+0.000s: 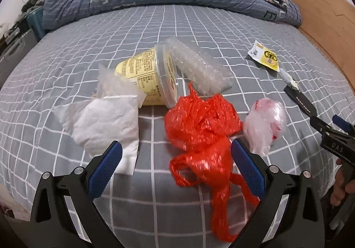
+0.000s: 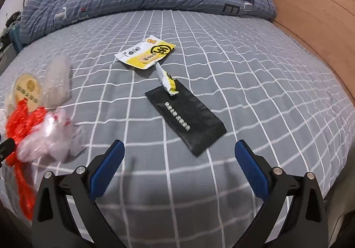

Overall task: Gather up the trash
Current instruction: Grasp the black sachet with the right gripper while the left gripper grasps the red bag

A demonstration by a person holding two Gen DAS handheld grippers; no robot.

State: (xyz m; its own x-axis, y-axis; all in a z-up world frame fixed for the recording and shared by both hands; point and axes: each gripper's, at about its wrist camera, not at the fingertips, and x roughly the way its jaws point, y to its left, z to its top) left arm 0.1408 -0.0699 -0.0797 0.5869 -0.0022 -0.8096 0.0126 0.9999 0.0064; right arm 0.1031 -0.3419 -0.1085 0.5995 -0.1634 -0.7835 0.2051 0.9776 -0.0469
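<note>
Grey checked bed point(image 1: 66, 66) strewn with trash, in two clusters. Left cluster, before the left hand-held gripper point(image 1: 176, 168): crumpled red plastic bag point(image 1: 199, 123) directly ahead and partly between the blue pads, its twisted tail trailing down toward the camera beside the right pad point(image 1: 248, 168); white paper wrapper point(image 1: 106, 123) just off the left pad; tipped yellow cup point(image 1: 146, 72) lying on its side behind, lidded mouth facing right; bubble wrap point(image 1: 199, 66) touching the cup's rim; small clear bag with pink marks point(image 1: 266, 123) just right of the red bag. Left jaws wide apart, empty. Right cluster, before the right hand-held gripper point(image 2: 179, 165): black sachet point(image 2: 186, 117) flat on the sheet, ahead and slightly right of centre, long axis diagonal from far left to near right, near serrated end closest to the pads; small yellow-and-white candy wrapper point(image 2: 168, 81) resting on its far end; yellow snack packet point(image 2: 146, 52) farther back. Right jaws likewise wide apart, empty. Judged nearest pairing: left gripper for the red bag, already straddled; right gripper for the black sachet, probably needing a turn of the wrist to close across its short axis. Thin flat film on soft bedding, likely hard to pinch.
</note>
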